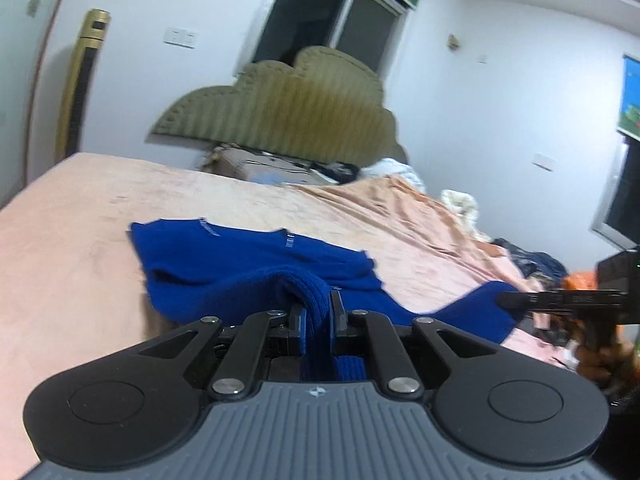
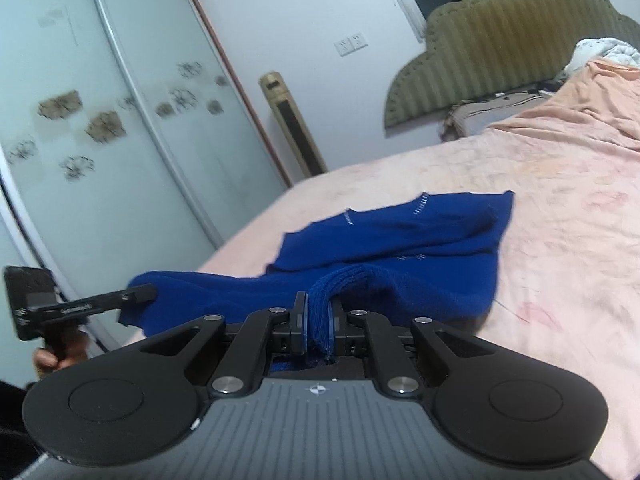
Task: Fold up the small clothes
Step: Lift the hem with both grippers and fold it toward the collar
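The left claw (image 1: 318, 318) is clamped on a ribbed edge of the blue knit garment (image 1: 256, 264); the fabric is bunched between both fingers (image 1: 298, 322) and runs back into the claw body. The right claw (image 2: 319, 320) is clamped likewise on a second ribbed fold of the same garment (image 2: 400, 248).

The garment lies on the bed (image 1: 80, 220), which is covered by a peach-pink blanket (image 2: 560, 220). Its far portion rests flat on the blanket. Its near edge is raised where the two claws hold it. Light stitch marks are visible near the far hem.

In the left wrist view, the right claw (image 1: 508, 300) appears at the right edge, touching a corner of the garment. In the right wrist view, the left claw (image 2: 146, 292) appears at the left edge, at the opposite end of the garment.

Behind the bed stands an olive scalloped headboard (image 1: 280, 112). A cardboard box (image 1: 256, 166) sits against the headboard. A gold tower fan (image 2: 292, 120) stands near the wall, beside a sliding wardrobe door (image 2: 100, 120) with frosted panels. A dark window (image 1: 332, 20) is above the headboard. Loose clothes (image 1: 528, 260) lie at the far right side of the bed.
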`<action>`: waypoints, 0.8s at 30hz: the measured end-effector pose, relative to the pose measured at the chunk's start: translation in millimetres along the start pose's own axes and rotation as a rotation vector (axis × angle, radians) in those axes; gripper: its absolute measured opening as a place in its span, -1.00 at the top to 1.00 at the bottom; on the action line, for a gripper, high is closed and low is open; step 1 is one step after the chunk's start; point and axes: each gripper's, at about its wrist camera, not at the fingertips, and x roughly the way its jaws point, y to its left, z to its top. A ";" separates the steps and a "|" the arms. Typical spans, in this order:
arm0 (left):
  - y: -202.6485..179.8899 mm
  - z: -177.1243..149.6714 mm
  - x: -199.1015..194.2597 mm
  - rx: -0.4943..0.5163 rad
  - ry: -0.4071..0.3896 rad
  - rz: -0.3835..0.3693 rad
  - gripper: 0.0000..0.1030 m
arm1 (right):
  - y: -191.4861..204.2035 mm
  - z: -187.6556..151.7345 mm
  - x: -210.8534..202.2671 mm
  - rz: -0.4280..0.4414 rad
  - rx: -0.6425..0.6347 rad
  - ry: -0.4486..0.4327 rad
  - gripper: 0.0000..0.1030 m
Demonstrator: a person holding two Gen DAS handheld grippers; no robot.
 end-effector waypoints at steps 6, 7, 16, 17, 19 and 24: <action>16.0 12.4 23.8 -0.060 0.018 0.078 0.81 | -19.5 13.5 23.6 -0.038 0.081 -0.017 0.77; 14.2 16.9 26.8 -0.045 0.007 0.094 0.81 | -21.7 15.7 27.8 -0.041 0.091 -0.029 0.77; 11.7 58.6 72.6 0.014 -0.019 0.131 0.81 | -42.3 48.4 75.2 -0.144 0.122 -0.101 0.76; 14.0 64.0 79.6 0.014 -0.018 0.137 0.81 | -44.4 51.5 81.2 -0.157 0.119 -0.107 0.76; 18.0 73.1 92.2 0.011 -0.016 0.149 0.81 | -47.8 57.6 92.6 -0.172 0.121 -0.116 0.76; 25.7 91.6 125.2 0.035 -0.004 0.205 0.81 | -65.0 71.3 121.1 -0.191 0.151 -0.137 0.76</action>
